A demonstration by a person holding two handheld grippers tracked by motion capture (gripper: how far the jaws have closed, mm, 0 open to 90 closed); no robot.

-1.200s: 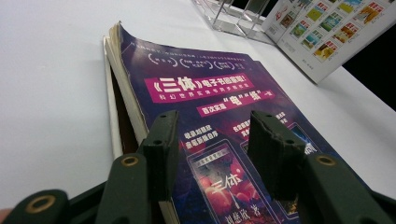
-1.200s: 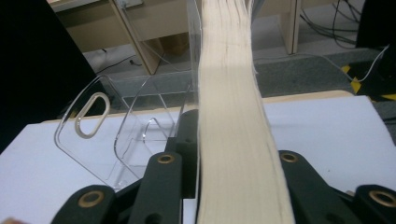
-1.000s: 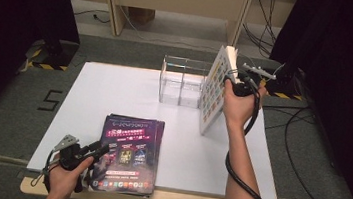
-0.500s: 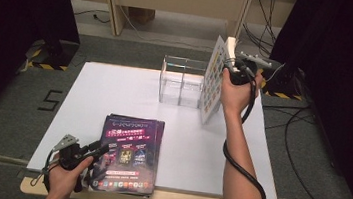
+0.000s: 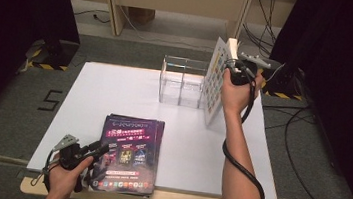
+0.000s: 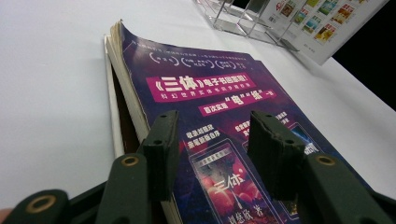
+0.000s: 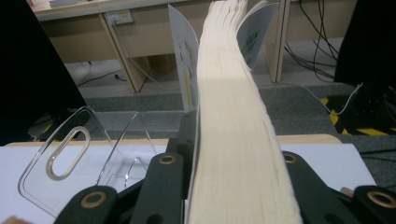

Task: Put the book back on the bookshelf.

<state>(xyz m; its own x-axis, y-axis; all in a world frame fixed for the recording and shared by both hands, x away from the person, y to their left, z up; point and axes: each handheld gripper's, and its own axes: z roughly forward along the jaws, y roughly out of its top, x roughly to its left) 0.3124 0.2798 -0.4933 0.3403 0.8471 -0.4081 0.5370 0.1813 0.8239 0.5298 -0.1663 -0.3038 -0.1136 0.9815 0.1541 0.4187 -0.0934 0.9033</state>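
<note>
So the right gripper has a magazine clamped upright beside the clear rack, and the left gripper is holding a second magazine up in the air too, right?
Not quite. The left gripper lifts nothing: its jaws rest open at the near edge of the purple magazines, which lie flat on the table, as the high view shows. The right gripper does clamp a magazine upright beside the clear rack.

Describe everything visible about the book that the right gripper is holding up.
The book is a thick paperback with a white cover printed with a grid of small colourful pictures. Its cream page block is slightly bowed, with the covers splaying at the far end. It stands upright, tilted a little, just right of the clear acrylic holder; whether its lower edge rests on the white table is hard to tell. The right gripper clamps its upper part, one jaw against each cover.
</note>
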